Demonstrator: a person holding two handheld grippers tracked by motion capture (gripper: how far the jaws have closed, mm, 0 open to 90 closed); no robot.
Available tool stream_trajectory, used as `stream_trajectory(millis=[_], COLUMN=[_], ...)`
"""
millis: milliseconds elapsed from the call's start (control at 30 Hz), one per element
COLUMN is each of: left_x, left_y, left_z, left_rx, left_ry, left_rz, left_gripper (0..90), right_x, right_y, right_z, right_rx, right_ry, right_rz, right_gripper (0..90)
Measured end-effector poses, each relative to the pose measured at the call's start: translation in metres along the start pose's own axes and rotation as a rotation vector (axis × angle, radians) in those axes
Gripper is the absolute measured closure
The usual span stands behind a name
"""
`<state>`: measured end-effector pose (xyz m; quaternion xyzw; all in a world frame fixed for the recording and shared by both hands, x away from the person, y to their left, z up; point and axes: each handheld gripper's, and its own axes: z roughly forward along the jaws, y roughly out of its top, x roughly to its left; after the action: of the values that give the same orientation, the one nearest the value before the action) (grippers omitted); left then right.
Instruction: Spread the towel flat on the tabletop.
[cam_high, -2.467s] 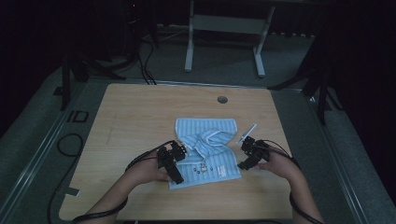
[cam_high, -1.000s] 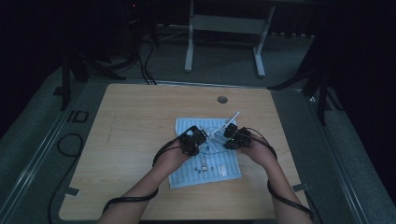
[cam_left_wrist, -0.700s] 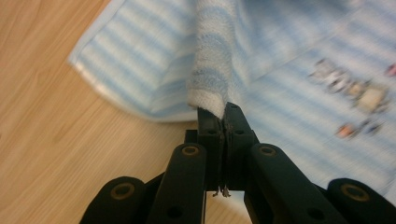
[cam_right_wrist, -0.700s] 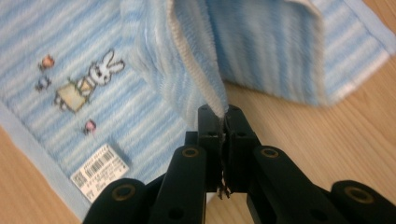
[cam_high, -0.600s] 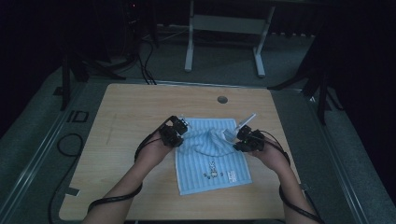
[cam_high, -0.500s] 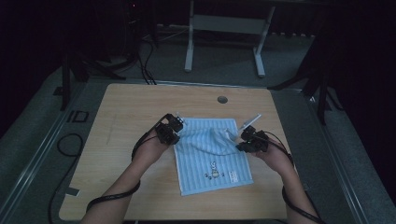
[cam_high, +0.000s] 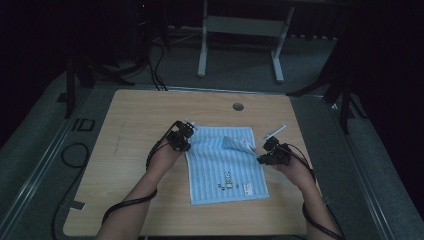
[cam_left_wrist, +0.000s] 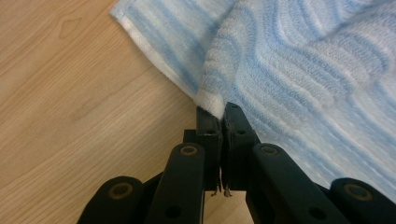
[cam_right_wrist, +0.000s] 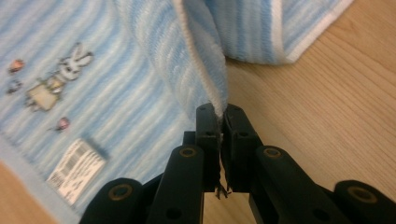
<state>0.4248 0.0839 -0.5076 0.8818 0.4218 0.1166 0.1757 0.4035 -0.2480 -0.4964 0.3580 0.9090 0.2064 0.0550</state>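
Observation:
A light-blue striped towel lies spread on the wooden table, its small rabbit print and white label facing up. My left gripper is at the towel's far left corner. Its jaws are shut on that corner, which is lifted slightly off the wood. My right gripper is at the towel's right edge near the far corner. It is shut on a raised fold of the hem, and the cloth rises in a small ridge toward it.
A round cable hole sits near the table's far edge. Bare wood lies to the left of the towel and in front of it. Cables run along the floor at left, and a metal stand is beyond the table.
Both hands have moved apart from the towel's middle, left gripper to the left and right gripper to the right. The folded upper layer has been drawn out and the towel now lies longer and flatter.

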Motion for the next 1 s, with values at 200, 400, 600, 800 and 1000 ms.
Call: stream_trajectory(millis=[200, 400, 600, 800, 1000], left_x=[0.004, 0.012, 0.012, 0.003, 0.005], left_y=[-0.004, -0.008, -0.005, 0.004, 0.009], left_z=[0.006, -0.003, -0.002, 0.008, 0.011], left_rx=[0.005, -0.043, -0.077, -0.074, -0.071], left_ry=[0.009, -0.039, -0.064, -0.044, -0.049], left_rz=[-0.022, -0.058, -0.057, -0.037, -0.046], left_gripper=[80.9, 59.3, 52.7, 52.0, 78.6], right_x=[-0.008, -0.008, 0.003, 0.012, 0.011], right_y=[-0.003, 0.003, 0.034, 0.064, 0.081], right_z=[0.011, -0.002, -0.017, -0.003, 0.006], right_rx=[0.046, 0.021, -0.037, -0.032, -0.042], right_ry=[-0.053, -0.069, -0.062, -0.060, -0.093], right_rz=[0.042, 0.031, 0.000, -0.016, -0.003], right_gripper=[78.2, 62.4, 47.7, 41.9, 84.1])
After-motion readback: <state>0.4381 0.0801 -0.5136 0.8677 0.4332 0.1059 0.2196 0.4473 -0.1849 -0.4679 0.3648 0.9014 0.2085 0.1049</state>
